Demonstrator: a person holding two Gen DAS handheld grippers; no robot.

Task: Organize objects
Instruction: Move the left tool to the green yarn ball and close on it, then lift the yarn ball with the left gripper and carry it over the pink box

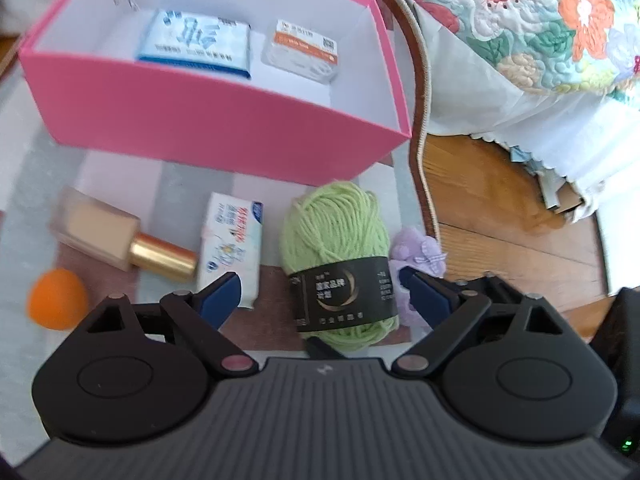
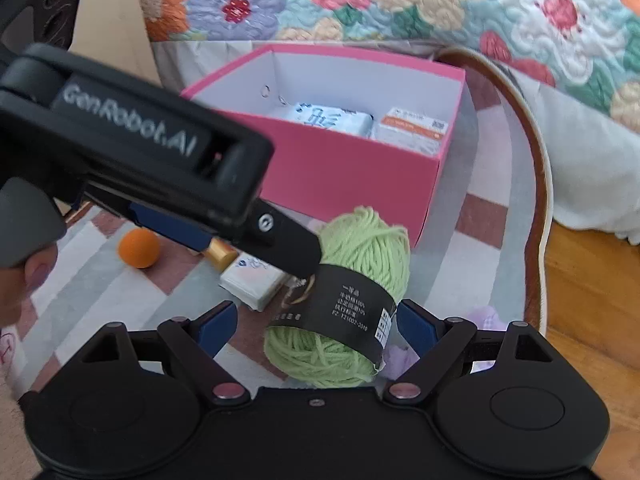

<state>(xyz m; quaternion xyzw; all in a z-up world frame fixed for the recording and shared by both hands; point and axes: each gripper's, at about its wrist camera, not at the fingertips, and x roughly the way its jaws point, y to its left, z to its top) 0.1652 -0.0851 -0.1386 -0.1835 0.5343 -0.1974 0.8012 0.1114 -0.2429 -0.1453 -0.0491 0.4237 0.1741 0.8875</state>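
Note:
A green yarn ball (image 1: 336, 232) with a black label lies on the rug in front of an open pink box (image 1: 200, 120). My left gripper (image 1: 320, 286) is open, its blue pads on either side of the yarn and clear of it. My right gripper (image 2: 316, 314) is open around the same yarn ball (image 2: 360, 248); its right pad is at the label's edge and its left pad stands apart. In the right wrist view one of the left gripper's fingers (image 2: 288, 240) reaches the top of the yarn. The pink box (image 2: 340, 184) holds a blue-white packet (image 1: 196, 42) and an orange-white carton (image 1: 302, 54).
Left of the yarn lie a white packet (image 1: 234, 248), a gold-capped beige bottle (image 1: 112, 240) and an orange ball (image 1: 56, 298). A lilac fluffy item (image 1: 420, 252) sits right of the yarn. A bed with a floral quilt (image 1: 540, 20) and wooden floor (image 1: 500, 220) border the rug.

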